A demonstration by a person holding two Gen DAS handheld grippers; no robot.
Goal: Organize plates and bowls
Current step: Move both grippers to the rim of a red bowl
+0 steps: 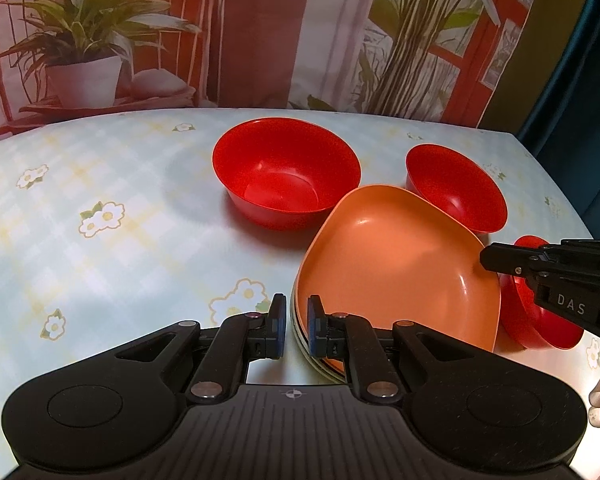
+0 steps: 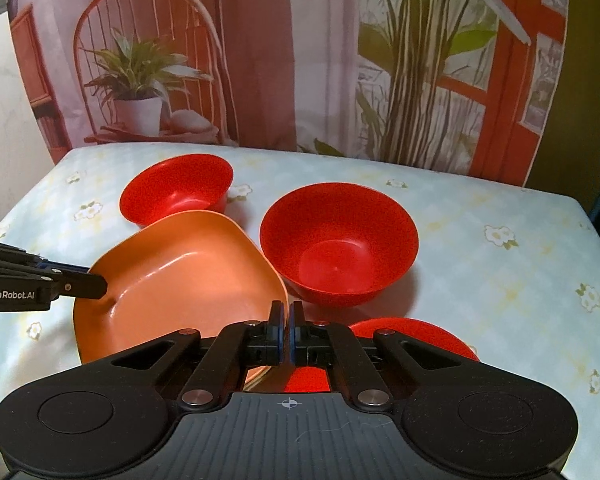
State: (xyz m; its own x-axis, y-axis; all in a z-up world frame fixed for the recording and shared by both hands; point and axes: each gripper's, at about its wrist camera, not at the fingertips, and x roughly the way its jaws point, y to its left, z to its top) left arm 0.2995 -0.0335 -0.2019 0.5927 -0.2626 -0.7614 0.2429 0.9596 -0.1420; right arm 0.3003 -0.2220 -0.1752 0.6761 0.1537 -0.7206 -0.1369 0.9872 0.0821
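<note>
Left wrist view: three red bowls (image 1: 286, 172), one orange plate stack (image 1: 400, 264).

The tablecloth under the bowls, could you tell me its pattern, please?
Pale blue-and-yellow check with white flowers on the tablecloth; clearest in the left wrist view.

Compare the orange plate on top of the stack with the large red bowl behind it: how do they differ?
The orange plate is shallow and squarish with rounded corners; the large red bowl is deep and round. The orange plate lies on a stack with a claw at each side; the large red bowl stands alone on the tablecloth, untouched. Both are upright, empty and glossy.
</note>
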